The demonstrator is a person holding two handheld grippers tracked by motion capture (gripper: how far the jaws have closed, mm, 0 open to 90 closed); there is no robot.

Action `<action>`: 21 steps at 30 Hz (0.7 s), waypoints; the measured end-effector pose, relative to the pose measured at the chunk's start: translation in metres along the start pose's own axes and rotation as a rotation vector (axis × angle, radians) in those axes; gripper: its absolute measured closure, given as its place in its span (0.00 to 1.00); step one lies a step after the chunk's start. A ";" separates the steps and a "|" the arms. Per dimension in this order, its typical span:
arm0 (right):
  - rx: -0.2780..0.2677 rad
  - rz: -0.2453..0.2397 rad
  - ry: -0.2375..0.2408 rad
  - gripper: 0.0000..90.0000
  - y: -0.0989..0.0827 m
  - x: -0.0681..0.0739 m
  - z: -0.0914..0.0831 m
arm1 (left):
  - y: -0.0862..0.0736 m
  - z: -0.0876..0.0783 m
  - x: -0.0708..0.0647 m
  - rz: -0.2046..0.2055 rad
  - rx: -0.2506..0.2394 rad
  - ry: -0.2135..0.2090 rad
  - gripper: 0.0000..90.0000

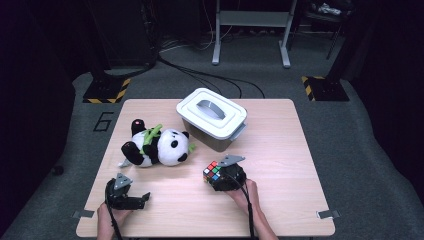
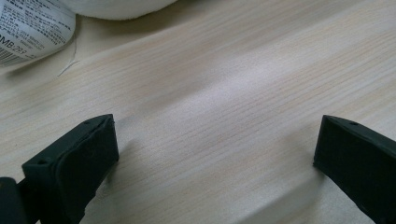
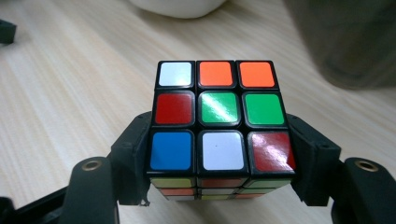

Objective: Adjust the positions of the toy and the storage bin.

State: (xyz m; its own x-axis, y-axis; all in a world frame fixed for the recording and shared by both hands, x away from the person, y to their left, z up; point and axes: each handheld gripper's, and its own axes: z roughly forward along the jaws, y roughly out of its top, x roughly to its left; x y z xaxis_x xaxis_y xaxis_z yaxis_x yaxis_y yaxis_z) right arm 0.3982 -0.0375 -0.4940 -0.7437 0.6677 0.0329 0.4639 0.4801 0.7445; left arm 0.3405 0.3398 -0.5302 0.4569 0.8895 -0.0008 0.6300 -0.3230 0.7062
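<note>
The left gripper rests near the table's front edge, jaws wide and empty. Right of it, the right gripper clamps the multicoloured puzzle cube just above the light wooden table. Probably the carrying step; next it needs a destination, maybe the lidded grey plastic box, whose lid is on. The cube's underside is hidden.

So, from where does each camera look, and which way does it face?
High view: above the person's side, looking forward and down at the table; both hands and grippers show.
Left gripper view: low over the table; open jaws, panda ahead.
Right gripper view: along jaws shut on the cube.
Shared: the cube and panda also show from above.
</note>
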 end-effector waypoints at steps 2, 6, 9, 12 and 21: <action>0.003 -0.007 0.012 0.37 0.001 0.006 0.003 | 0.000 0.000 0.000 0.000 0.000 0.000 0.00; 0.005 -0.031 0.024 0.37 0.002 0.015 0.006 | 0.000 0.000 0.000 0.000 -0.001 -0.001 0.00; 0.016 -0.032 0.021 0.37 0.001 0.018 0.009 | 0.000 0.000 0.000 0.000 0.000 -0.001 0.00; 0.010 -0.035 0.018 0.36 0.001 0.019 0.009 | 0.000 0.000 0.000 0.000 0.000 -0.001 0.00; -0.028 -0.009 0.011 0.14 0.001 0.015 -0.003 | 0.000 0.000 0.000 0.002 0.000 0.002 0.00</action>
State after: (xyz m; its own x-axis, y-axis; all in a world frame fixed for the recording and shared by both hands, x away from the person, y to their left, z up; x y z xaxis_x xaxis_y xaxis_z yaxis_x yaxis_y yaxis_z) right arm 0.3864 -0.0290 -0.4905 -0.7535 0.6567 0.0334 0.4436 0.4702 0.7629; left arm 0.3406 0.3398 -0.5302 0.4574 0.8893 0.0020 0.6292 -0.3252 0.7059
